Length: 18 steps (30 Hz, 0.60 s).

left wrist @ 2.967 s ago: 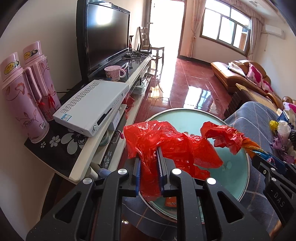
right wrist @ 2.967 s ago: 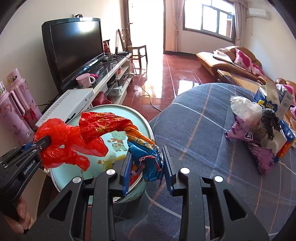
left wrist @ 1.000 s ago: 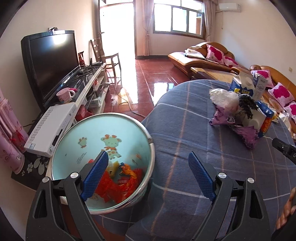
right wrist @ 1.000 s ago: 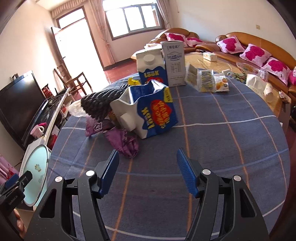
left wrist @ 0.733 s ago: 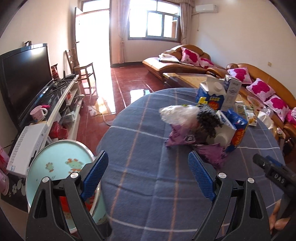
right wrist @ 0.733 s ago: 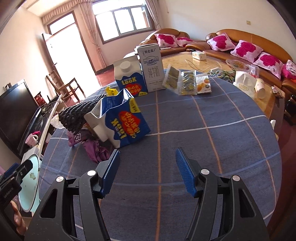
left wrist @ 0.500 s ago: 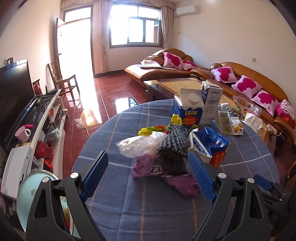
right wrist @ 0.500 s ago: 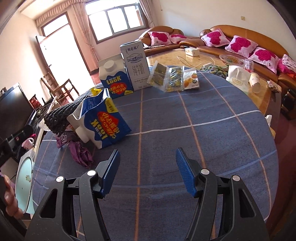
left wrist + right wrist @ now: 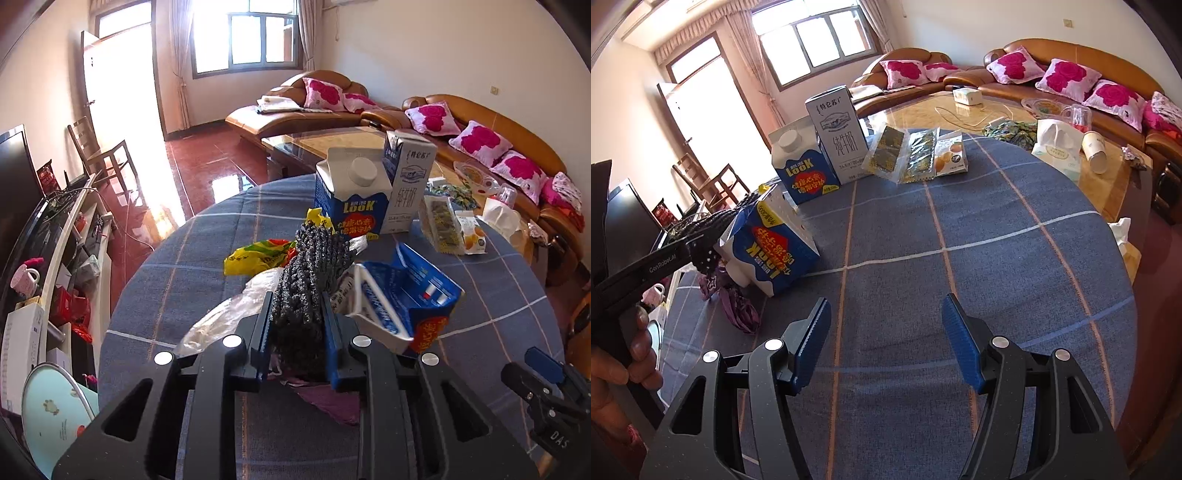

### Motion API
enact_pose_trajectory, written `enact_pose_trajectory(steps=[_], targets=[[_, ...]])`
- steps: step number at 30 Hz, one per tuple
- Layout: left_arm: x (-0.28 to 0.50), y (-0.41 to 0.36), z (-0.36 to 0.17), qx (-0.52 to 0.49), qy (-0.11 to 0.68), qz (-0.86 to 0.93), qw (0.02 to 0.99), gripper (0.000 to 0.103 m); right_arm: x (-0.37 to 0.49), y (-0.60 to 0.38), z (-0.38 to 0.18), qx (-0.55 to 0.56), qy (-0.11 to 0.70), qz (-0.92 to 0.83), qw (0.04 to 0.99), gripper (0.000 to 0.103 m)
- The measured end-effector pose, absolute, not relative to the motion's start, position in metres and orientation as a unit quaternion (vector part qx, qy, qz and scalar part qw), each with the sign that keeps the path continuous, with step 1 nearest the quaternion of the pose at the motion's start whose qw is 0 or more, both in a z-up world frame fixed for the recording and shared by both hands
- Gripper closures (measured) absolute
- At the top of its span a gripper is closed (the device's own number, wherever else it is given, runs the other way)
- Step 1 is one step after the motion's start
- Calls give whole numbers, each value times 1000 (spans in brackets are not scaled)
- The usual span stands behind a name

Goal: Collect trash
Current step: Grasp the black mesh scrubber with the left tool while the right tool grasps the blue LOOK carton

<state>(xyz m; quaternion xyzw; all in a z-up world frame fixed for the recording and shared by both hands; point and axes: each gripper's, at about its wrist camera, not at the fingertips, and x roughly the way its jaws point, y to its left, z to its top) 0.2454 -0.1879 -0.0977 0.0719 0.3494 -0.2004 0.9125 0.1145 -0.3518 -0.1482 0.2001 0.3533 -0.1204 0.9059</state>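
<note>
My left gripper [image 9: 295, 332] is shut on a black knobbly wrapper [image 9: 310, 273] in the trash pile on the blue checked tablecloth [image 9: 184, 258]. It also shows in the right wrist view [image 9: 709, 225], clamped by the left gripper [image 9: 698, 247]. Beside it lie a clear plastic bag [image 9: 229, 314], a yellow wrapper [image 9: 255, 254], a purple wrapper [image 9: 328, 398] and a tipped blue milk carton [image 9: 402, 299] [image 9: 772, 247]. My right gripper [image 9: 886, 343] is open and empty above bare cloth. The pale green trash bin [image 9: 51, 417] stands at the lower left.
Two upright cartons [image 9: 820, 158] and several snack packets [image 9: 912, 151] stand at the table's far side. A TV stand [image 9: 55, 258] runs along the left wall. A glass coffee table [image 9: 1034, 122] and sofas [image 9: 1071, 74] lie beyond.
Both grippers dropped the red bags into the bin and swung to the table. My left gripper has closed on the black wrapper. My right gripper stays open.
</note>
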Motion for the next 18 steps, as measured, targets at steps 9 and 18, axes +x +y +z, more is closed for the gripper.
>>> enact_pose_trajectory(steps=[9, 18], targets=[[204, -137, -54, 28, 291, -186, 938, 82, 147, -339, -117, 194, 322, -73, 924, 32], [189, -63, -48, -19, 292, -129, 948, 81, 213, -290, -135, 103, 356, 8, 929, 9]])
